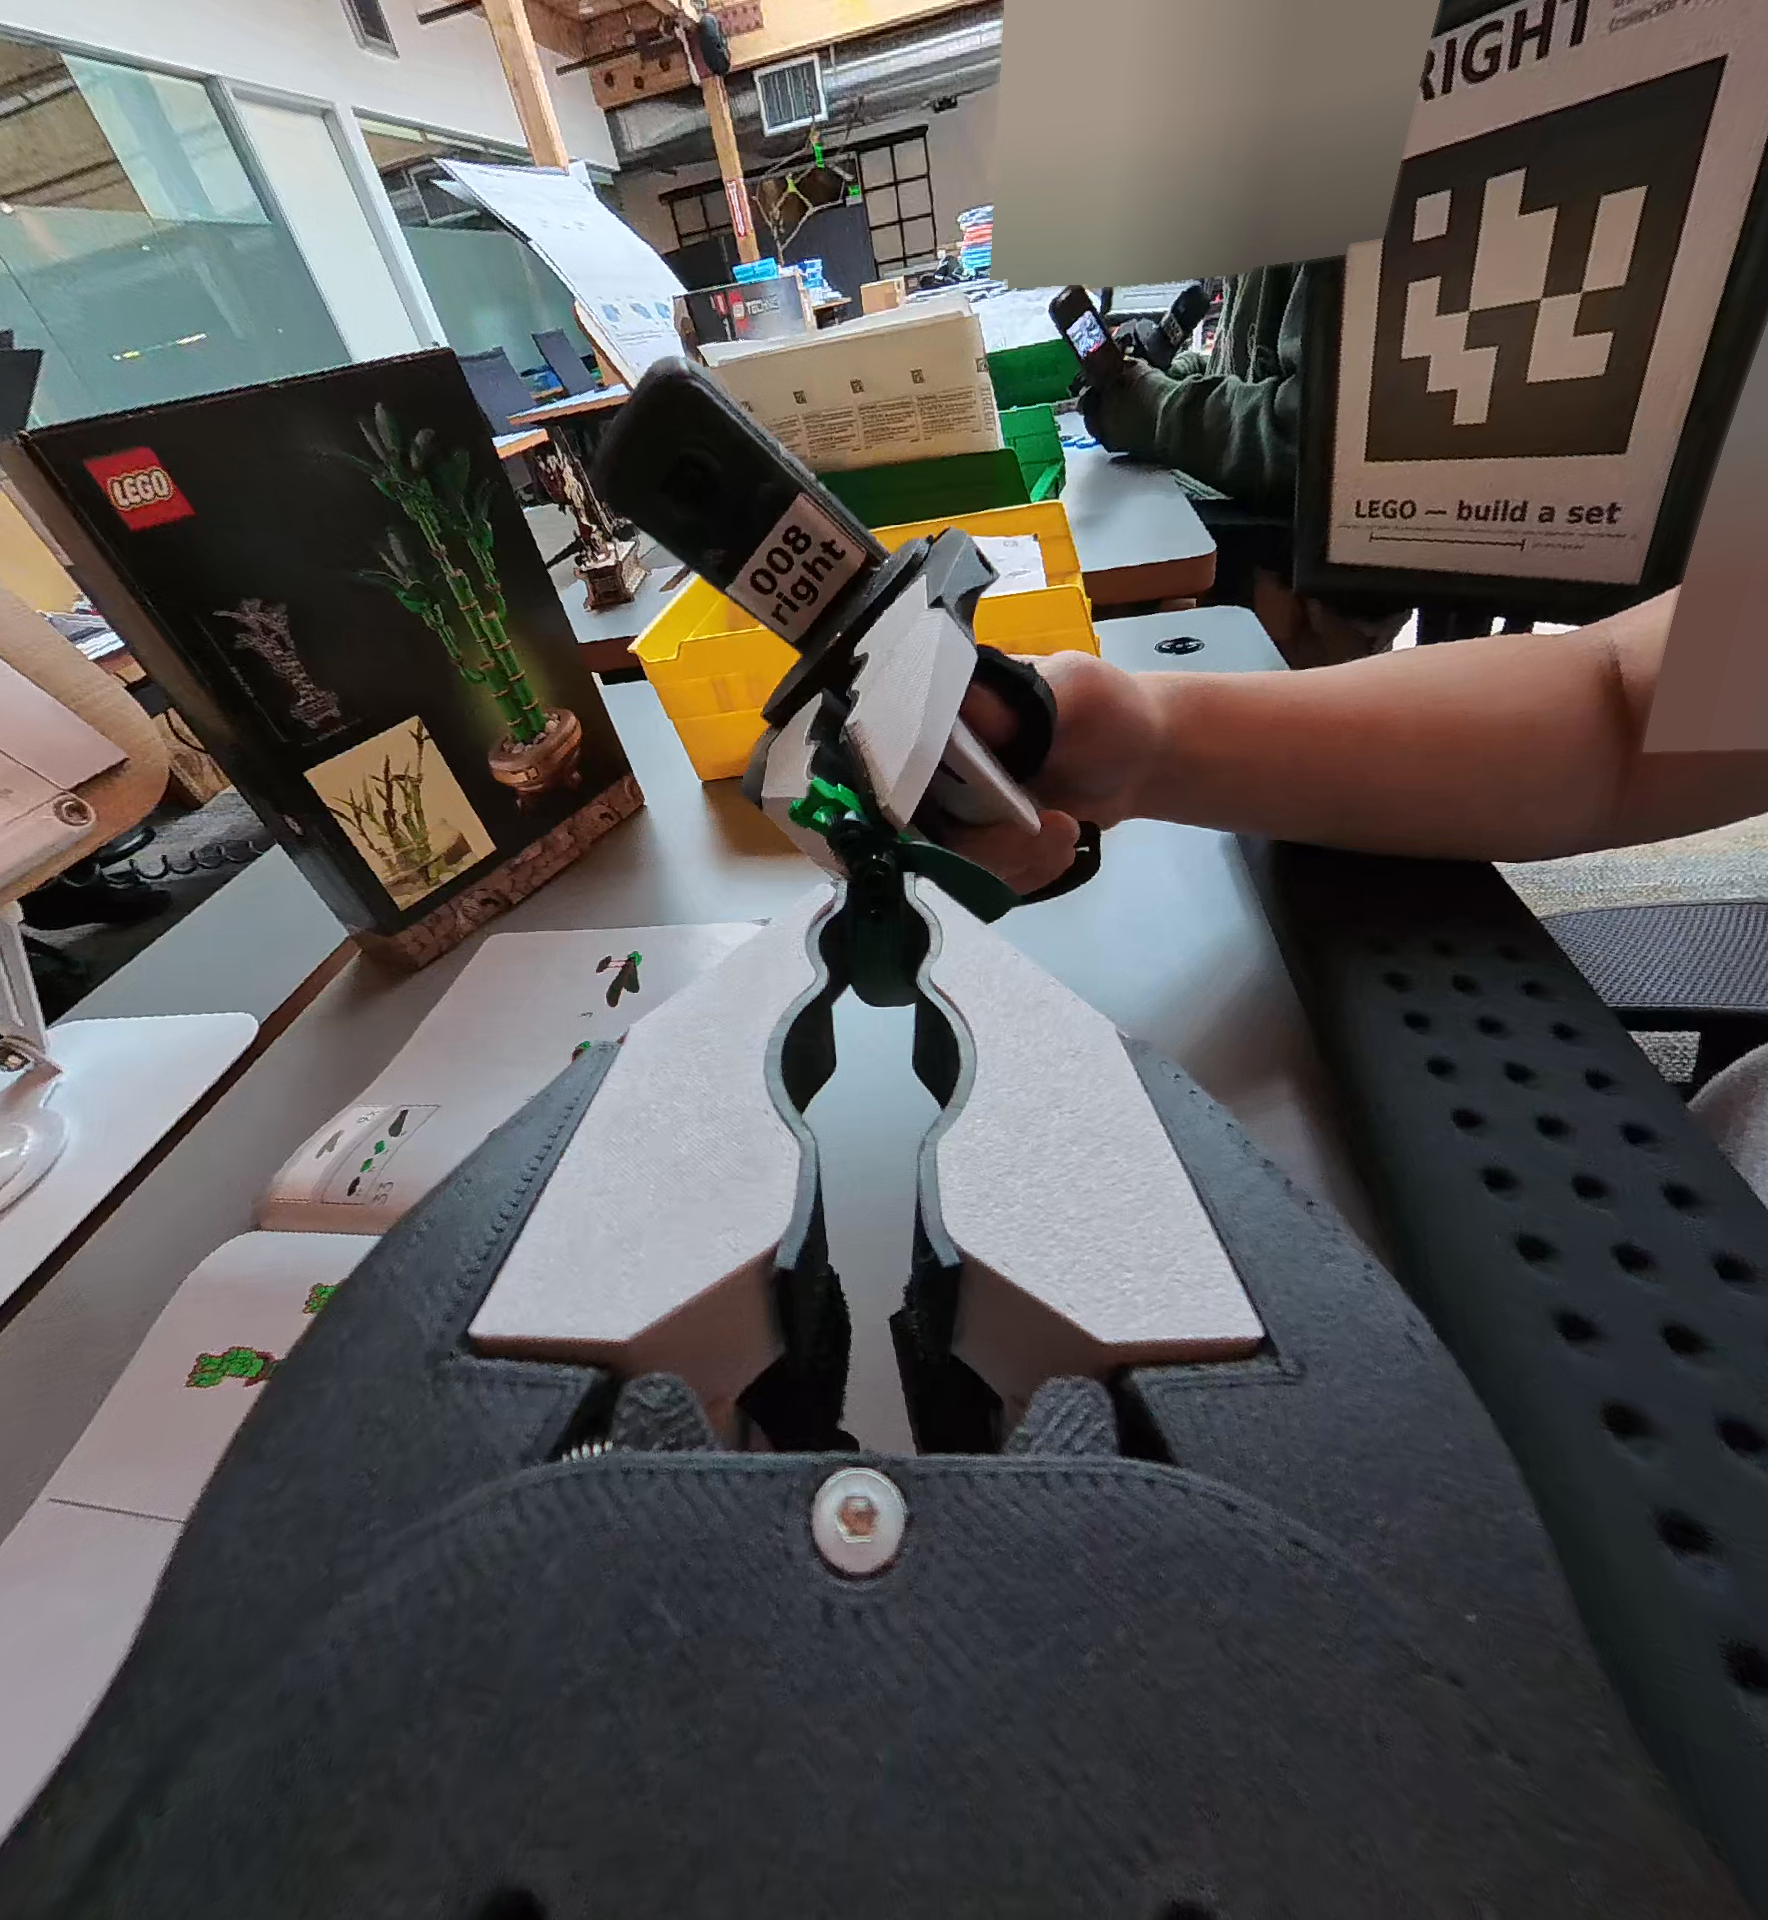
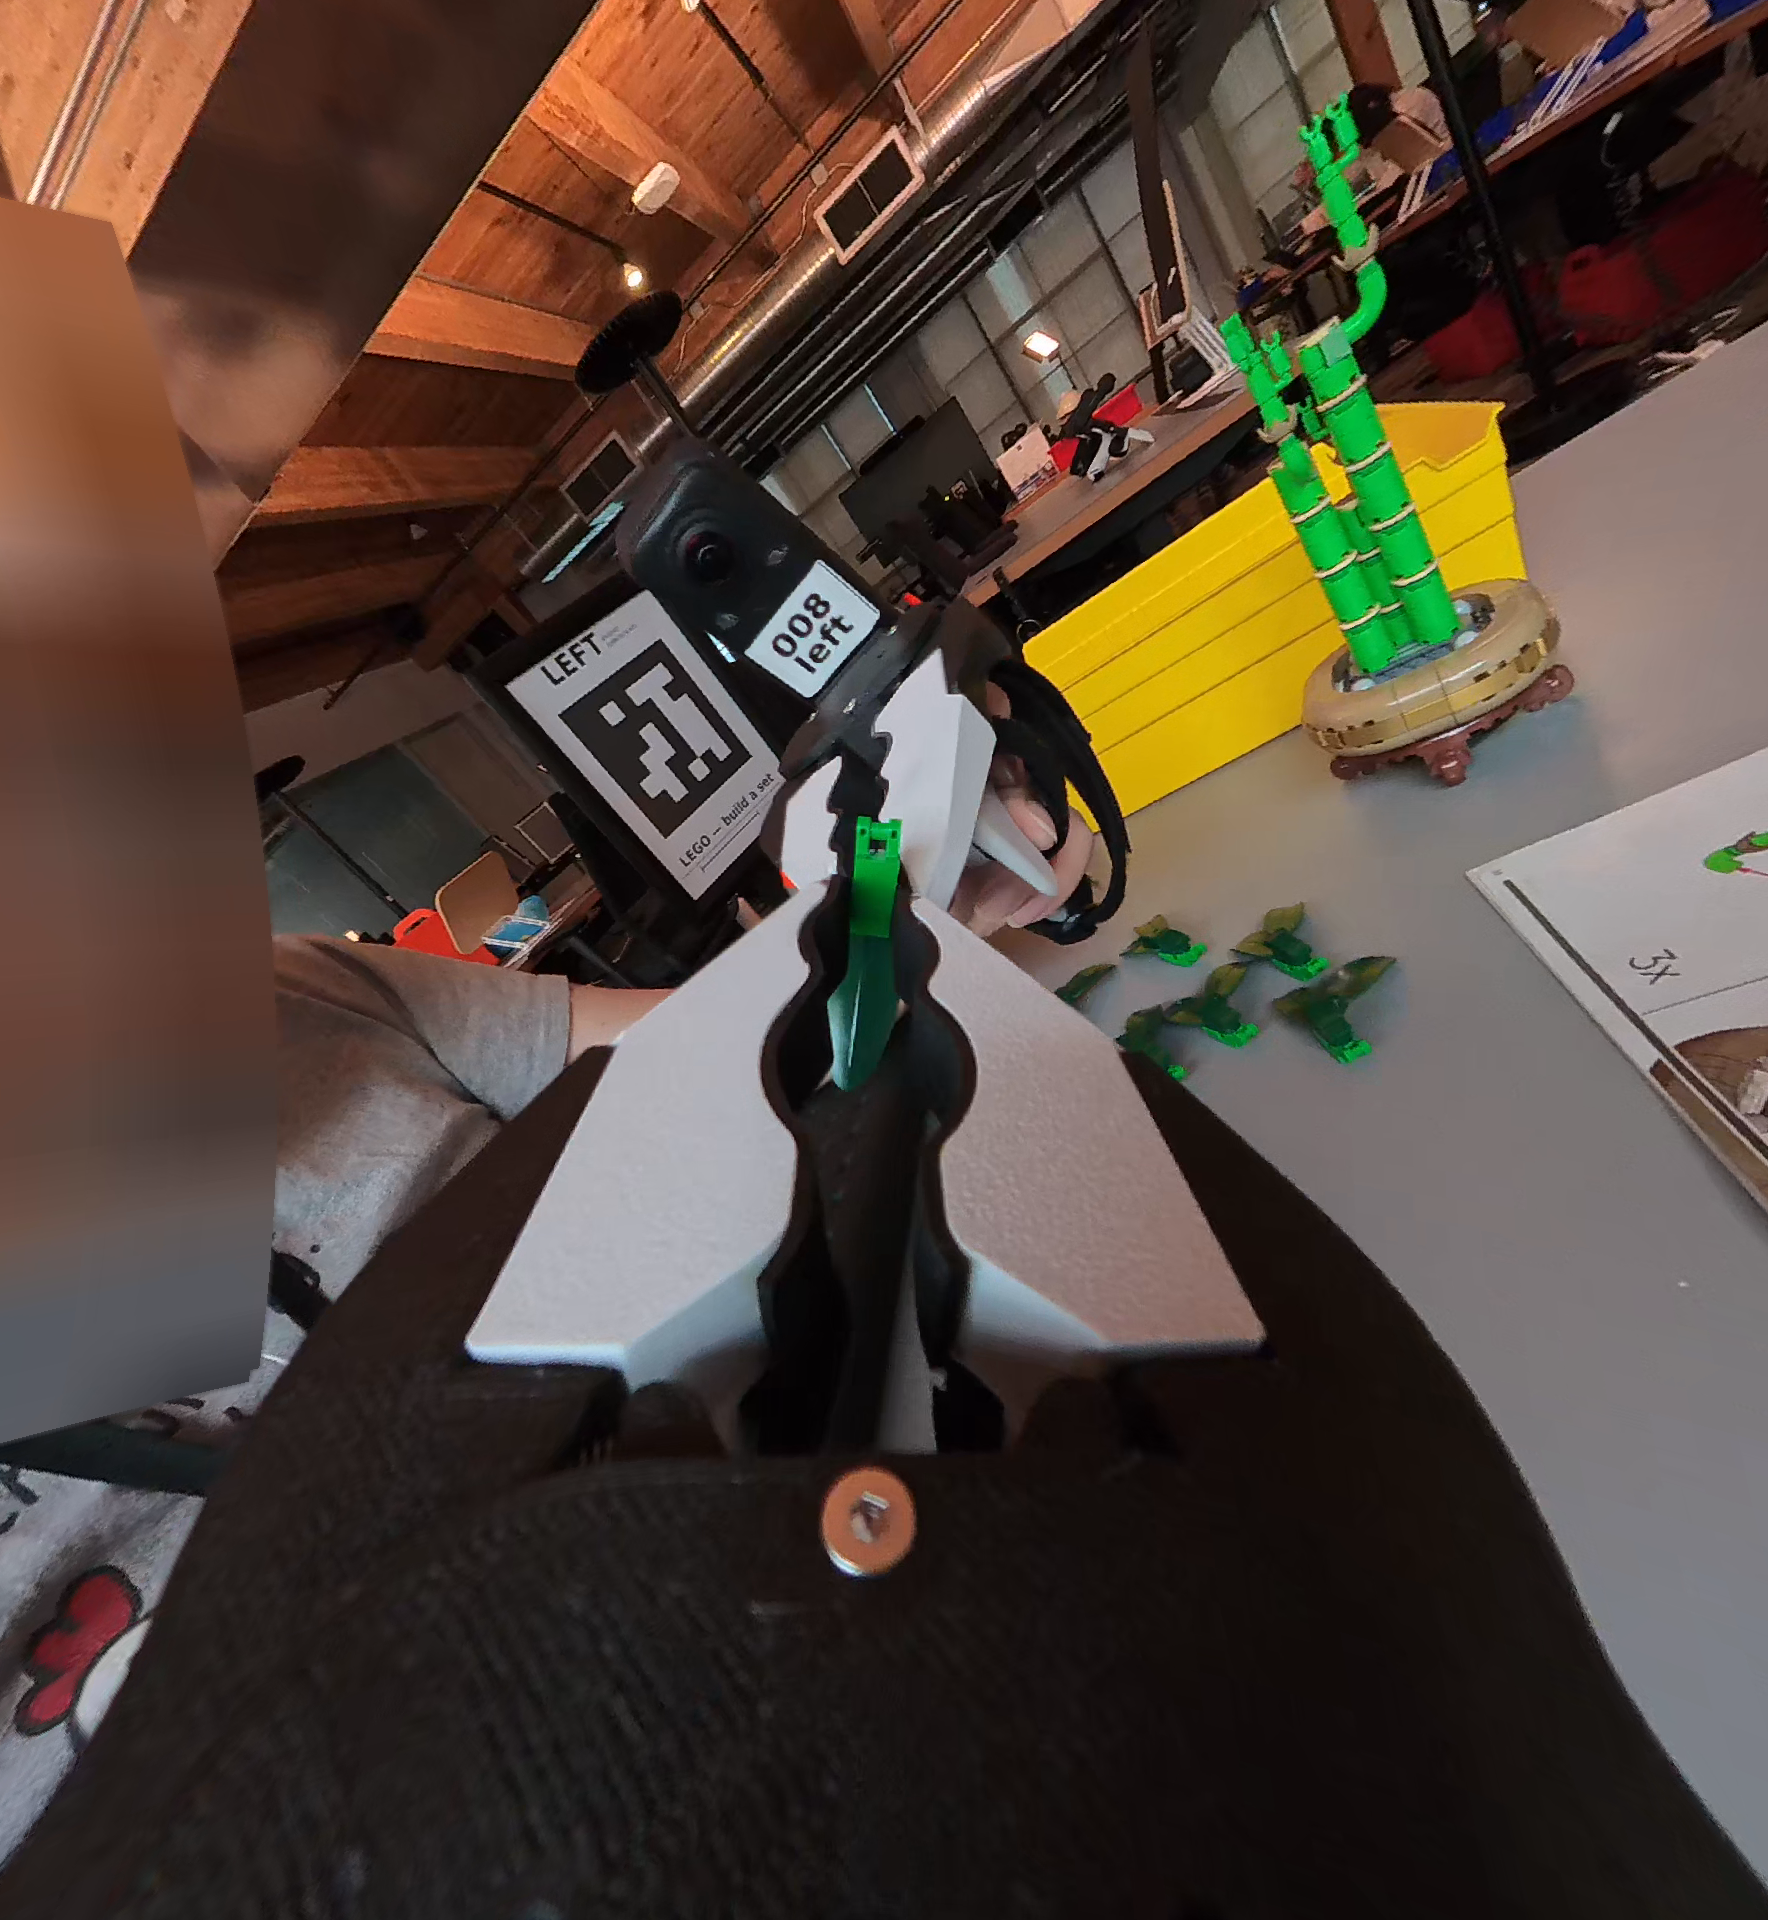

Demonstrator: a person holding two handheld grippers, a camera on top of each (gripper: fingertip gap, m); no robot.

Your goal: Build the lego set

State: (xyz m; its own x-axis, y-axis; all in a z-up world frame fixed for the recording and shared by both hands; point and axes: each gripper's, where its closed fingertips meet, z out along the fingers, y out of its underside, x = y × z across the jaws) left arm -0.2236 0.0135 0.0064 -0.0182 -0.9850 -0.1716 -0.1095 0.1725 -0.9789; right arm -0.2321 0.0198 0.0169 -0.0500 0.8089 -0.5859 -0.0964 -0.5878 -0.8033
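Midair, tools tip-to-tip, right tool (image 2: 864, 925) pinching leaf piece (image 2: 864, 987)

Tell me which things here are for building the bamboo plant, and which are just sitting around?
For the build:
- green leaf piece, held in the right gripper
- left gripper, meeting it tip to tip
- loose leaf pieces on the table
- bamboo model
- instruction booklet

Just lying about:
- yellow bin
- set box
- black chair
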